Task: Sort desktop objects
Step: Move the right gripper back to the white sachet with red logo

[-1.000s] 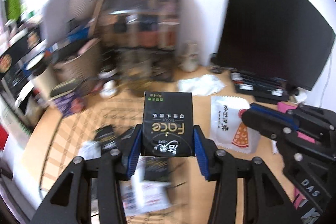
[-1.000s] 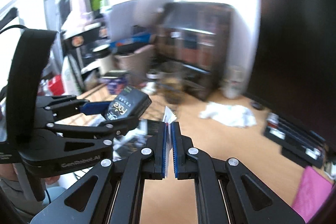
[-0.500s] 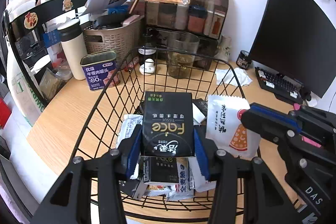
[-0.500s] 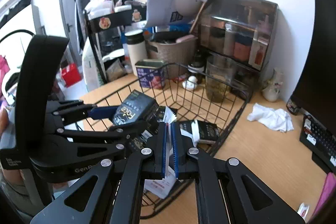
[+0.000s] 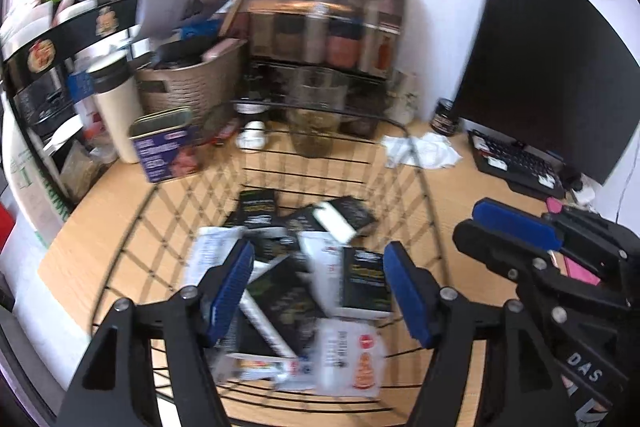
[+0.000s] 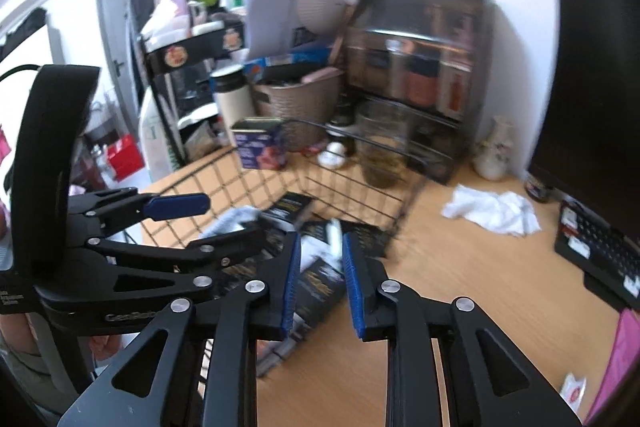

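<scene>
Hovered above the black wire basket [image 5: 430,195], both claws spread wide with nothing between the blue pads. Left claw [image 5: 318,291] sat over the basket's near half, fingers parted around open air. Right claw [image 6: 320,281] hung over the basket's right edge, likewise released and empty.

Inside the basket lay a jumbled heap of packets: black tissue packs [image 5: 366,285], a white snack sachet with a pizza print [image 5: 352,363] near the front rim, and another black pack [image 5: 256,205] further back. Much of the pile too blurred to sort out one from another.

Beyond the basket, on the wooden surface [image 5: 452,195], stood a purple tin [image 5: 166,145], a cream tumbler with dark lid [image 5: 116,107], a woven bin [image 5: 188,83] and a clear jar [image 5: 316,115]. Crumpled white tissue [image 5: 424,151] rested right of the basket, near a dark keyboard [image 5: 516,163] below the black monitor [image 5: 548,63].
</scene>
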`<action>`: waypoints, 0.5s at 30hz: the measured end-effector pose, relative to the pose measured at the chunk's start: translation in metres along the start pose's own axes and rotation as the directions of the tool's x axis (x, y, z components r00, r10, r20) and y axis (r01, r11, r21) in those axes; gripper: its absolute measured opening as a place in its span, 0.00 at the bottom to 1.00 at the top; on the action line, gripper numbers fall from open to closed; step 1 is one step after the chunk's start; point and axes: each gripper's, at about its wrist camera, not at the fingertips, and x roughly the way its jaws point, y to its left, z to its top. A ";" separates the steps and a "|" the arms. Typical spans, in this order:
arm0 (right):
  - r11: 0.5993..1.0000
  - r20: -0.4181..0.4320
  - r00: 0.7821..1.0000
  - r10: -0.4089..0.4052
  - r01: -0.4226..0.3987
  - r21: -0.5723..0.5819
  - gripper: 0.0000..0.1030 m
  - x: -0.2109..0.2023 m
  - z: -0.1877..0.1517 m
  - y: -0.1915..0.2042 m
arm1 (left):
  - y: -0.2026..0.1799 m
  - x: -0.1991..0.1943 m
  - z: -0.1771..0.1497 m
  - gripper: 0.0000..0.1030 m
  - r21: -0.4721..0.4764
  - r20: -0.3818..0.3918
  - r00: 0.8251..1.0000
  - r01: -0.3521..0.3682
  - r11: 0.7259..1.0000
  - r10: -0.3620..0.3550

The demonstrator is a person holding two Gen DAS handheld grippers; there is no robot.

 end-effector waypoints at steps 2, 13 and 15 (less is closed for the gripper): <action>0.999 -0.006 1.000 -0.025 0.026 0.031 0.30 -0.007 -0.009 -0.019 | -0.021 0.002 0.001 0.70 0.030 -0.001 1.000 0.023 0.999 -0.023; 0.931 -0.091 0.964 -0.249 0.265 0.253 0.73 -0.058 -0.108 -0.172 | -0.167 0.035 -0.019 0.77 0.243 -0.067 0.984 0.178 0.954 -0.167; 0.903 -0.128 0.946 -0.299 0.324 0.281 0.73 -0.063 -0.126 -0.199 | -0.185 0.052 -0.024 0.77 0.254 -0.106 0.980 0.191 0.948 -0.169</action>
